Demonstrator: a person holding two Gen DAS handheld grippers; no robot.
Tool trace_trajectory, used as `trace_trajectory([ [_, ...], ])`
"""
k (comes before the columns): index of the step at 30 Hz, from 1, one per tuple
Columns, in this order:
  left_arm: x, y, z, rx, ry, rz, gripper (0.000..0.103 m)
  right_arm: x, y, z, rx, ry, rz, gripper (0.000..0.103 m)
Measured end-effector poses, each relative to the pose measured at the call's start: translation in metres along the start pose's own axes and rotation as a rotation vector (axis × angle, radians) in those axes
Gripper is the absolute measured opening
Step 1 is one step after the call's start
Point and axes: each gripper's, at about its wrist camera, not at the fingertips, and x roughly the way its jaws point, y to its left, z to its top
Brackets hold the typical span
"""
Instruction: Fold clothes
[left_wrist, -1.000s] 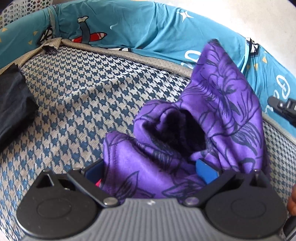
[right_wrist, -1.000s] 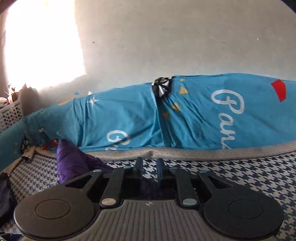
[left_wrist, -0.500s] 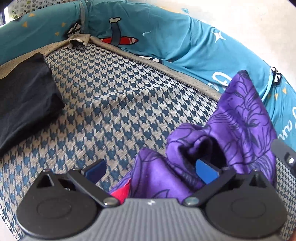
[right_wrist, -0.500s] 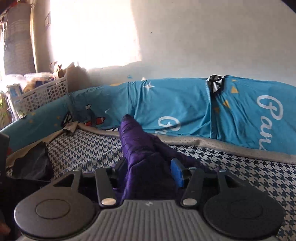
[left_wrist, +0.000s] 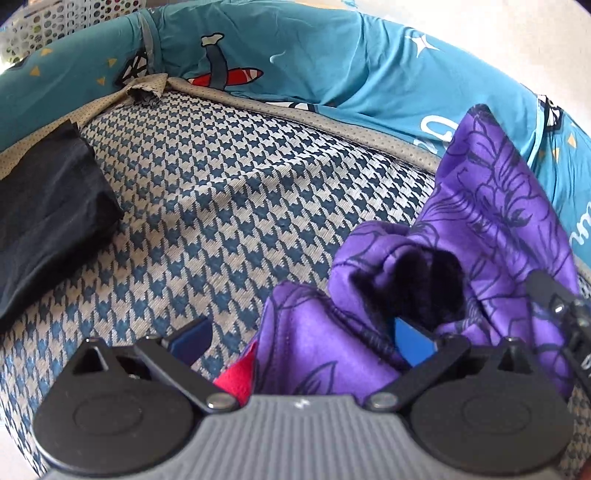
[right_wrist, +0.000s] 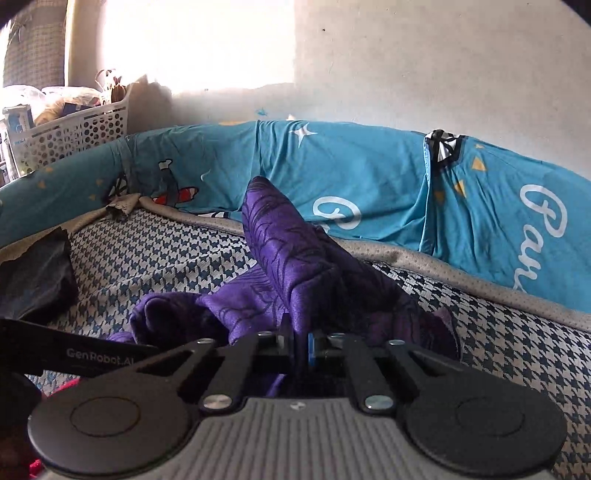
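Observation:
A purple garment with a dark line print (left_wrist: 480, 206) lies bunched on the houndstooth mattress (left_wrist: 221, 192). My left gripper (left_wrist: 299, 336) is open just above it. Cloth drapes over its right finger and fills the right half of the gap, but the pads do not press it. My right gripper (right_wrist: 301, 343) is shut on a raised fold of the purple garment (right_wrist: 288, 251), which stands up in a peak from the jaws. The right gripper's body (left_wrist: 565, 314) shows at the left wrist view's right edge.
A folded black garment (left_wrist: 44, 206) lies at the mattress's left side. A red cloth (left_wrist: 236, 376) peeks out under the purple one. A teal printed bolster (right_wrist: 369, 184) lines the far edge below a wall. A white perforated basket (right_wrist: 70, 136) stands far left.
The right gripper opened around the purple fold, then closed on it, and swung left toward the left gripper. In the left wrist view the purple cloth shifted right and a red cloth came into view.

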Motion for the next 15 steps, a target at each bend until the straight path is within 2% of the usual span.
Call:
trace_trajectory([
  [6, 0.0, -0.002, -0.002, 0.021, -0.013, 0.014, 0.103, -0.022, -0.008, 0.003, 0.029, -0.048, -0.04, 0.006],
  [15, -0.003, -0.005, -0.004, 0.044, -0.018, 0.011, 0.103, -0.071, -0.053, -0.007, 0.166, -0.065, -0.159, 0.006],
])
